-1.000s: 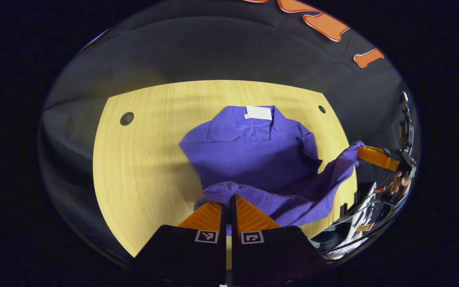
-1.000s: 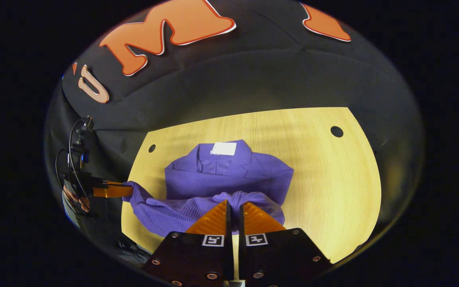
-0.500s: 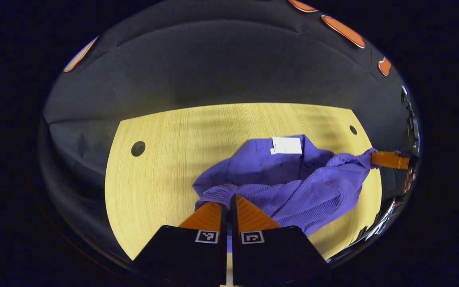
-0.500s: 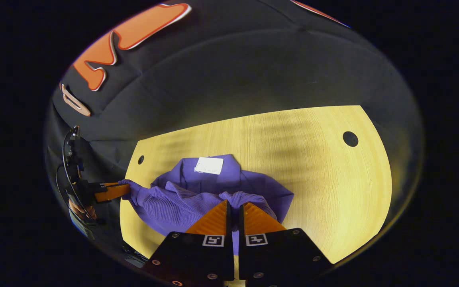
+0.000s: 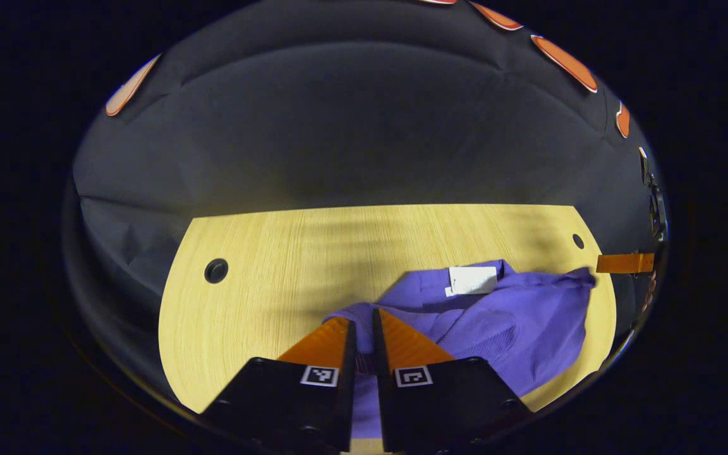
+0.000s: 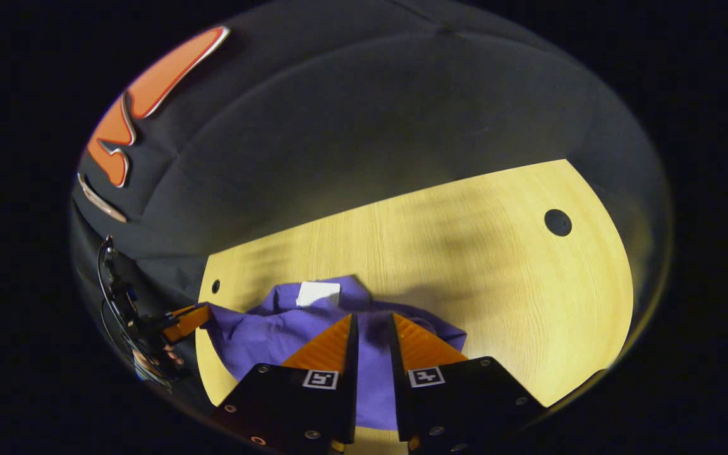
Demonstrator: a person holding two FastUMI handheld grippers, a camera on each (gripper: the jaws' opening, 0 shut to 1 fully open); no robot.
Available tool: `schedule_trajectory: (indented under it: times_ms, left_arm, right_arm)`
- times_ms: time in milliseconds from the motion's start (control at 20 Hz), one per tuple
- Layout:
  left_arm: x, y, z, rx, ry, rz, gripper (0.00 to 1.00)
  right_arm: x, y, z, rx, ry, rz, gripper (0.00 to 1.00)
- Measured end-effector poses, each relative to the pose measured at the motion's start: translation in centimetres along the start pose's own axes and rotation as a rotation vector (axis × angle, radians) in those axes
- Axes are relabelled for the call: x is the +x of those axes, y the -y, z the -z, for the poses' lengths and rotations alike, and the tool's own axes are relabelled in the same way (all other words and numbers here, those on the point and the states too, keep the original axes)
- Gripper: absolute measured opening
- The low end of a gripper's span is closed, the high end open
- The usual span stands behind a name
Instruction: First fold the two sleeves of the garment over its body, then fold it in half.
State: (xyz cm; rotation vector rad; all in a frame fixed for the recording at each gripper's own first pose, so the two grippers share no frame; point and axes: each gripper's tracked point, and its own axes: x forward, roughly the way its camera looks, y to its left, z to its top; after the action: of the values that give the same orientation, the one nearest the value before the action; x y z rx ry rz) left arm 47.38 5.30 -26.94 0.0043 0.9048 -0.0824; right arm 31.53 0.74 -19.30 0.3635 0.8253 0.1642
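The purple knit garment (image 5: 497, 322) lies bunched at about 5 o'clock on the wooden table (image 5: 263, 278), its hem half drawn toward the collar. The left gripper (image 5: 362, 328) and right gripper (image 6: 371, 332) each stand slightly parted over cloth; whether they pinch it cannot be told. The knit looks soft, light and limp, so it is best held at the hem corners.

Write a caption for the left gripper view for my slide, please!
Left gripper holding the purple garment folded toward its white tag on the wooden table.
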Motion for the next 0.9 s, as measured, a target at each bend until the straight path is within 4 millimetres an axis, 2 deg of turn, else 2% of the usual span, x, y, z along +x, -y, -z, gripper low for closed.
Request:
schedule_trajectory:
  times_ms: [50,100,250,300,350,400,450,500,550,600,700,800,900]
  left_arm:
    - [-0.2,-0.7,-1.0,0.009,0.038,-0.023,0.24]
    - [-0.6,-1.5,-2.0,0.019,0.072,-0.054,0.38]
    - [-2.1,-1.4,-3.3,0.022,0.147,-0.073,0.65]
    - [-2.6,-1.4,-3.5,0.015,0.165,-0.08,0.72]
    - [-3.6,-1.7,-4.0,0.003,0.196,-0.087,0.8]
    - [-4.7,-1.8,-4.4,-0.008,0.224,-0.093,0.88]
    - [-5.5,-1.6,-4.7,-0.02,0.247,-0.092,0.88]
    - [-6.8,-1.6,-5.0,-0.025,0.28,-0.093,0.88]
    - [-8.3,-1.6,-5.2,-0.023,0.316,-0.099,0.88]
    - [-9.8,-1.5,-5.6,-0.01,0.358,-0.109,0.88]
    - [-12.6,-0.5,-5.9,0.003,0.43,-0.123,0.88]
    - [-15.8,0.3,-5.9,-0.003,0.483,-0.122,0.95]
    - [-19.1,0.8,-5.8,-0.022,0.532,-0.119,0.94]
  right_arm:
    - [-0.3,0.1,-0.6,0.009,0.021,0.0,0.29]
    - [-0.8,0.4,-1.0,0.015,0.036,0.001,0.37]
    - [-2.5,0.5,-1.7,-0.02,0.087,0.003,0.43]
    - [-3.4,0.4,-1.7,-0.041,0.106,0.007,0.6]
    - [-4.2,0.4,-1.9,-0.065,0.13,0.014,0.53]
    - [-5.1,0.2,-2.0,-0.092,0.157,0.022,0.61]
    - [-6.1,0.1,-2.3,-0.118,0.19,0.034,0.77]
    - [-7.3,-0.2,-2.5,-0.145,0.228,0.04,0.67]
    - [-8.5,-0.6,-2.8,-0.166,0.269,0.047,0.82]
    - [-9.7,-1.3,-3.1,-0.185,0.313,0.044,0.89]
    - [-11.9,-3.0,-3.1,-0.214,0.39,0.02,0.95]
    - [-13.9,-4.3,-2.7,-0.246,0.453,-0.001,0.96]
    - [-15.6,-5.2,-2.3,-0.29,0.508,0.003,0.95]
